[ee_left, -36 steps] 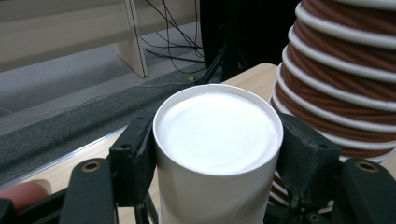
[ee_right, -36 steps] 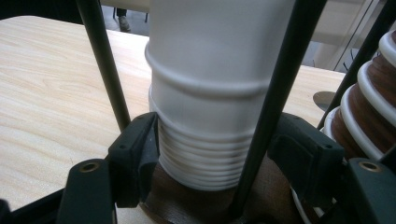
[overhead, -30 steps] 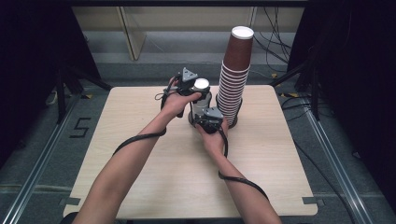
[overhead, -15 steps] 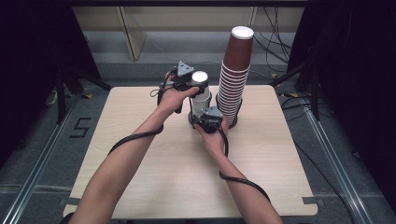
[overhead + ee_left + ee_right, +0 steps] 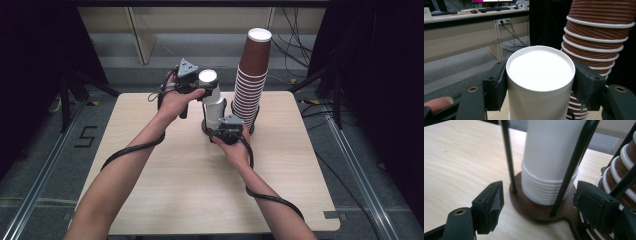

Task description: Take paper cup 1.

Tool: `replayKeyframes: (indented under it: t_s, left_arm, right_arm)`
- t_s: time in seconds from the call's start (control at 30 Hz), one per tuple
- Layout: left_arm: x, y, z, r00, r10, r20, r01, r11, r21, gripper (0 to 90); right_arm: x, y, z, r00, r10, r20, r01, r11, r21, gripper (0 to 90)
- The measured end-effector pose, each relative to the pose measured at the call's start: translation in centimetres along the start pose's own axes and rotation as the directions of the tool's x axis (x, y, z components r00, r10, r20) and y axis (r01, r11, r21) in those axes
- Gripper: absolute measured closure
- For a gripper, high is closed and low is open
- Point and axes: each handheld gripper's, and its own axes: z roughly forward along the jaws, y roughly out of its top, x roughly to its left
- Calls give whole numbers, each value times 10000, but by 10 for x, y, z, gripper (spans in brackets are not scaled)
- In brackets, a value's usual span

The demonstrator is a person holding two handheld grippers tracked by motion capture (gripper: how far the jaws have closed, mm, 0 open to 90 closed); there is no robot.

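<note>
Left hand-held gripper (image 5: 196,90) is clamped on the rim of the top white cup (image 5: 540,75), held upright above the white cup stack (image 5: 549,187). The stack is seated in a brown holder base (image 5: 534,210) with black wire rods (image 5: 507,155), just beside the tall brown cup stack (image 5: 252,80) at the far middle of the counter (image 5: 165,195).

Right hand-held gripper (image 5: 537,206) is held low before the holder, level with the stack's lowest rims. Its jaws have just been opening; nothing is pressed between them, the base lying between and beyond.

The cup's long axis is vertical, so separation is judged to turn on a straight upward pull by the left hand.

A painted "5" (image 5: 86,136) is read on the floor. No brand or label is legible on the cups.
</note>
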Motion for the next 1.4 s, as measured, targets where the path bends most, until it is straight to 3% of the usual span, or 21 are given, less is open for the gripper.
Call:
replayKeyframes:
  t_s: [0.1, 0.23, 0.3, 0.6, 0.67, 0.83, 0.97, 1.1, 1.13, 1.2, 1.23, 1.27, 1.3, 1.33, 1.4]
  left_arm:
    - [0, 1, -8, 9999, 112, 17, -112, 9999, 15, 336]
    - [0, 1, -17, 9997, 231, 33, -231, 9997, 89, 336]
    - [0, 0, -21, 9995, 323, 0, -323, 9994, 153, 336]
    - [-1, -10, -38, 9962, 869, 66, -871, 9916, 958, 336]
    - [-2, -13, -42, 9948, 1007, 142, -1017, 9883, 1138, 336]
    - [-5, -21, -48, 9867, 1620, 147, -1621, 9719, 1704, 336]
    - [-8, -27, -50, 9829, 1813, 317, -1839, 9596, 2130, 336]
    - [-11, -35, -51, 9750, 2126, 640, -2220, 9355, 2750, 336]
    - [-11, -37, -52, 9716, 2248, 740, -2367, 9261, 2938, 336]
    - [-14, -43, -51, 9698, 2231, 989, -2431, 9184, 3121, 336]
    - [-15, -45, -51, 9666, 2320, 1091, -2554, 9097, 3276, 336]
    - [-16, -47, -51, 9627, 2420, 1213, -2695, 8992, 3448, 336]
    - [-17, -49, -50, 9590, 2491, 1348, -2817, 8882, 3628, 336]
    - [-18, -52, -50, 9551, 2552, 1504, -2942, 8758, 3827, 336]
    - [-20, -57, -49, 9409, 2806, 1895, -3365, 8378, 4299, 336]
  right_arm:
    - [1, 4, -9, 9989, 196, -424, -192, 9998, 104, 241]
    - [-1, 10, -21, 9967, -278, -768, 285, 9996, 74, 241]
    - [-2, 13, -27, 9947, -241, -1004, 260, 9995, 179, 241]
    - [-15, 15, -56, 9876, -697, -1404, 719, 9974, 104, 243]
    - [-19, 14, -62, 9863, -780, -1452, 791, 9969, 18, 245]
    - [-25, 6, -77, 9830, -911, -1594, 947, 9954, 155, 247]
    - [-26, 0, -87, 9782, -1022, -1809, 1074, 9940, 190, 248]
    - [-25, -8, -91, 9696, -1244, -2106, 1336, 9906, 299, 248]
    - [-24, -11, -92, 9682, -1208, -2192, 1317, 9906, 359, 248]
    - [-24, -14, -94, 9604, -1169, -2530, 1314, 9905, 409, 248]
    - [-24, -16, -95, 9567, -1160, -2669, 1325, 9902, 447, 248]
    - [-25, -16, -95, 9509, -1492, -2710, 1667, 9851, 424, 248]
    - [-23, -17, -96, 9512, -1387, -2756, 1565, 9867, 436, 248]
    - [-24, -18, -97, 9456, -1534, -2869, 1723, 9842, 416, 248]
    - [-21, -20, -100, 9378, -1491, -3135, 1759, 9826, 589, 249]
